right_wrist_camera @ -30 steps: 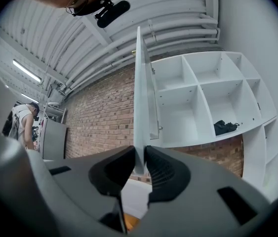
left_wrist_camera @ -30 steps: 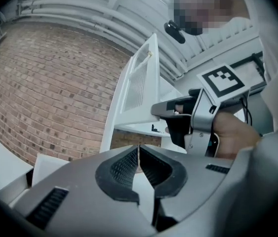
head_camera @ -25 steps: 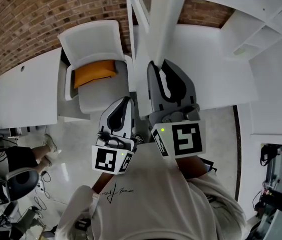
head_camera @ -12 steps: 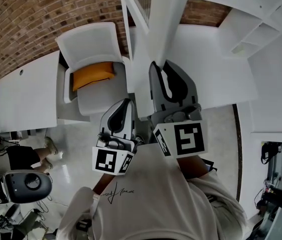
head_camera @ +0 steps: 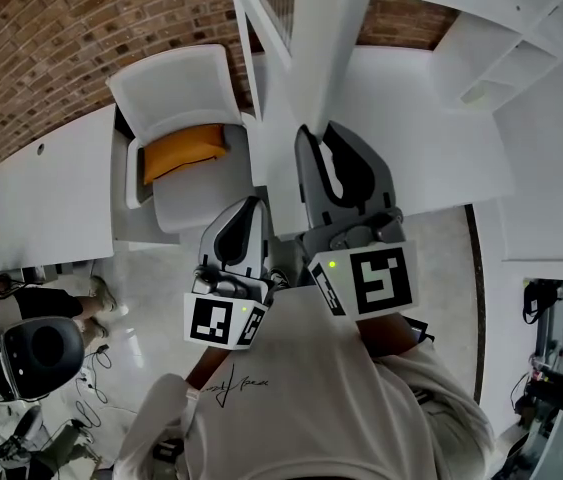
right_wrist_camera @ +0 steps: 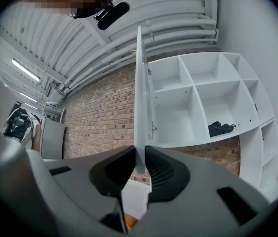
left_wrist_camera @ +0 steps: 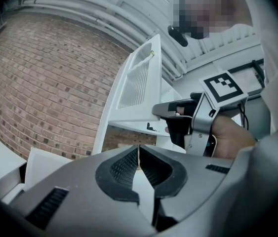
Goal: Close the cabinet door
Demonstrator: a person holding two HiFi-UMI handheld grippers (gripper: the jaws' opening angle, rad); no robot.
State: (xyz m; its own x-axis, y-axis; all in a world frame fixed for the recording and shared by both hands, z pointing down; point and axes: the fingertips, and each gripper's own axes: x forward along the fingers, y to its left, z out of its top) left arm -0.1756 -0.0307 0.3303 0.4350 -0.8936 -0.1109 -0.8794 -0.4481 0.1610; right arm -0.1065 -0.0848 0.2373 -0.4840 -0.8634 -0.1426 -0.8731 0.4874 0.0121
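Brick wall (head_camera: 61,38) fills the background beyond both my jaws. To the right of my right jaws stands the white cabinet (right_wrist_camera: 198,102), its open shelves facing me. The door (right_wrist_camera: 139,93) stands swung out, edge-on to me, rising straight up from between my right jaws. In the head view its top runs out of frame and its lower corner is hidden behind my right gripper (head_camera: 316,133). Ahead and to the left of my left jaws sits a white chair (head_camera: 176,98) with an orange cushion (head_camera: 183,148) on its seat.

The right jaws pinch the door's thin lower edge, one pad on either face. My left gripper (left_wrist_camera: 139,154) hangs just beside the right one, lower and nearer my chest. Its jaws are pressed together with nothing between them, clear of the door.

A small dark thing (right_wrist_camera: 221,127) lies on a cabinet shelf, well to the right of my right jaws. It is too small to tell what it is.
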